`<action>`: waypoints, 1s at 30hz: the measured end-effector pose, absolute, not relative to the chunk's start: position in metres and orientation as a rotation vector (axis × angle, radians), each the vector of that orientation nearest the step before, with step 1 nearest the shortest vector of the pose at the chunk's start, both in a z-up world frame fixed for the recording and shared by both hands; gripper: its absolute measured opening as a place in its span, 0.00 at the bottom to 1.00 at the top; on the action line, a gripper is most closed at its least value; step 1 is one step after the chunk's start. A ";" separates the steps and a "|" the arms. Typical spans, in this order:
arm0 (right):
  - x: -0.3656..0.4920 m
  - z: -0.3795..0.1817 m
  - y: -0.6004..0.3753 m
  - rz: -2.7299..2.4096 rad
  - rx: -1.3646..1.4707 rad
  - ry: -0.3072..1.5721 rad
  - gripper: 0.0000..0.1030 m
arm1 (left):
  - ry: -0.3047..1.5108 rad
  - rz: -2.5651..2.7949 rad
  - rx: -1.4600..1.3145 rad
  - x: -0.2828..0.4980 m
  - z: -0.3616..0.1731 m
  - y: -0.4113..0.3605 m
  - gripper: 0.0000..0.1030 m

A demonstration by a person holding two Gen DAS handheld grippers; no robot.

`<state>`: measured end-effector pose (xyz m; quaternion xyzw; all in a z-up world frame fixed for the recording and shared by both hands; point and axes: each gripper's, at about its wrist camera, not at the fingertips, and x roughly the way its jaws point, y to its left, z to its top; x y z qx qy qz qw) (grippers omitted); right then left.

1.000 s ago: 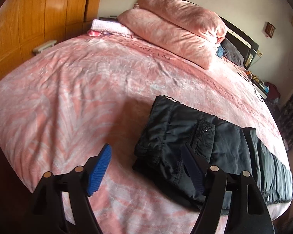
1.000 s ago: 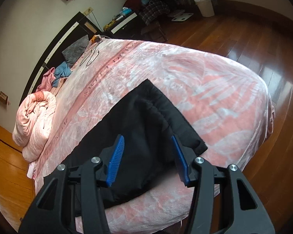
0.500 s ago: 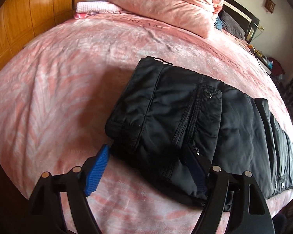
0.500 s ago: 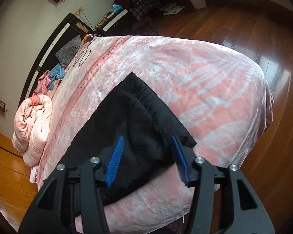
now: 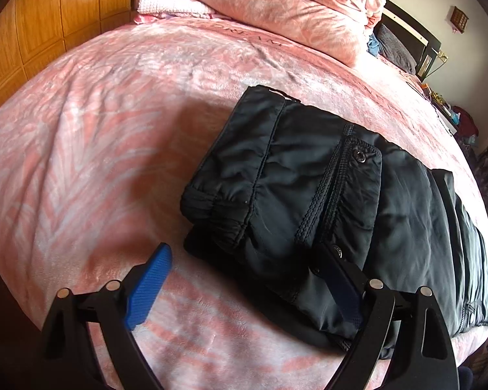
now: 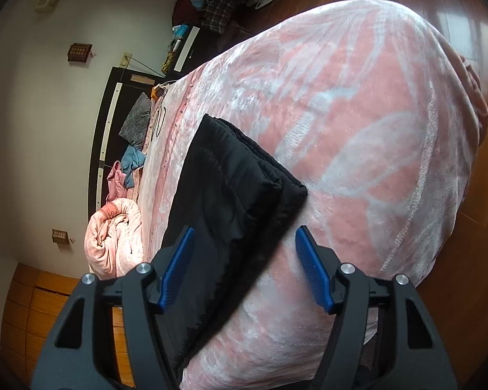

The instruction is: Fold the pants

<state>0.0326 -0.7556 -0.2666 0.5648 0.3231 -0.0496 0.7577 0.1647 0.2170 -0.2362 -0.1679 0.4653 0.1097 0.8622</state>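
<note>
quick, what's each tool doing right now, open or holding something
Left tool: open, jaws just widened, astride the waist corner of the black padded pants, no grip.
Right tool: open, just widened, pants hem between, not pinched.

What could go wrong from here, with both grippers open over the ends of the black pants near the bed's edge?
1. The left gripper, jaws just opening, straddles a thick stacked corner of the pants; it may pinch only the top layers, so the fold could come apart.
2. The right gripper, also just opening, sits over the layered cuff end; one layer may slip free.
3. The pants lie close to the edge of the bed; a pull might drag them off.
</note>
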 end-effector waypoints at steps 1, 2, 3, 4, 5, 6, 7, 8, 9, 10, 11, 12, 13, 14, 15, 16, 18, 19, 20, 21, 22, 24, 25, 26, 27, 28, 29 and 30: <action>0.035 -0.270 -0.755 -0.108 1.240 0.691 0.65 | 0.976 0.232 -0.352 0.165 -0.236 0.217 0.88; 0.037 -0.272 -0.756 -0.106 1.250 0.674 0.66 | 0.978 0.236 -0.352 0.165 -0.236 0.217 0.88; 0.041 -0.273 -0.756 -0.105 1.254 0.664 0.66 | 0.979 0.238 -0.350 0.165 -0.235 0.216 0.88; 0.046 -0.272 -0.756 -0.096 1.254 0.651 0.66 | 0.980 0.241 -0.347 0.166 -0.235 0.215 0.88; 0.051 -0.271 -0.756 -0.088 1.256 0.641 0.69 | 0.981 0.244 -0.346 0.167 -0.235 0.215 0.88; 0.056 -0.270 -0.757 -0.077 1.262 0.629 0.69 | 0.983 0.248 -0.347 0.168 -0.235 0.213 0.88; 0.060 -0.269 -0.757 -0.062 1.267 0.617 0.69 | 0.983 0.252 -0.349 0.168 -0.235 0.212 0.88; 0.063 -0.271 -0.756 -0.055 1.271 0.610 0.69 | 0.984 0.254 -0.350 0.170 -0.235 0.212 0.88; 0.064 -0.274 -0.755 -0.058 1.272 0.607 0.69 | 0.986 0.254 -0.350 0.170 -0.235 0.211 0.88; 0.064 -0.276 -0.753 -0.060 1.259 0.596 0.69 | 0.988 0.254 -0.349 0.170 -0.235 0.212 0.88; 0.064 -0.275 -0.751 -0.059 1.242 0.591 0.69 | 0.988 0.257 -0.351 0.170 -0.235 0.211 0.88; 0.066 -0.274 -0.750 -0.058 1.232 0.589 0.70 | 0.988 0.258 -0.353 0.171 -0.235 0.211 0.88; 0.067 -0.274 -0.750 -0.053 1.232 0.584 0.71 | 0.989 0.260 -0.354 0.171 -0.236 0.211 0.88; 0.068 -0.273 -0.750 -0.047 1.232 0.581 0.72 | 0.991 0.260 -0.355 0.171 -0.236 0.212 0.88; 0.071 -0.272 -0.750 -0.040 1.230 0.580 0.72 | 0.992 0.261 -0.356 0.171 -0.237 0.212 0.89; 0.073 -0.270 -0.749 -0.037 1.225 0.582 0.72 | 0.994 0.263 -0.358 0.171 -0.237 0.212 0.90; 0.078 -0.269 -0.748 -0.030 1.220 0.587 0.61 | 0.995 0.265 -0.361 0.172 -0.238 0.212 0.90; 0.080 -0.269 -0.747 -0.027 1.222 0.594 0.58 | 0.994 0.266 -0.361 0.172 -0.238 0.212 0.90; 0.082 -0.270 -0.746 -0.029 1.221 0.601 0.50 | 0.994 0.267 -0.361 0.171 -0.238 0.212 0.90; 0.083 -0.269 -0.745 -0.036 1.214 0.608 0.39 | 0.992 0.265 -0.362 0.171 -0.237 0.212 0.90; 0.084 -0.267 -0.743 -0.051 1.197 0.617 0.33 | 0.990 0.264 -0.364 0.171 -0.237 0.212 0.90; 0.085 -0.262 -0.741 -0.068 1.182 0.623 0.24 | 0.989 0.263 -0.370 0.170 -0.238 0.213 0.90; 0.085 -0.258 -0.739 -0.078 1.169 0.627 0.23 | 0.988 0.262 -0.372 0.170 -0.238 0.213 0.90; 0.086 -0.253 -0.736 -0.091 1.153 0.632 0.20 | 0.988 0.263 -0.372 0.170 -0.238 0.213 0.90; 0.087 -0.249 -0.734 -0.098 1.137 0.636 0.19 | 0.987 0.263 -0.370 0.169 -0.237 0.212 0.90; 0.088 -0.242 -0.731 -0.115 1.110 0.642 0.18 | 0.986 0.263 -0.366 0.169 -0.237 0.212 0.90; 0.089 -0.236 -0.728 -0.133 1.082 0.650 0.17 | 0.985 0.262 -0.364 0.169 -0.237 0.211 0.90; 0.090 -0.230 -0.724 -0.147 1.054 0.655 0.16 | 0.984 0.259 -0.364 0.169 -0.237 0.211 0.90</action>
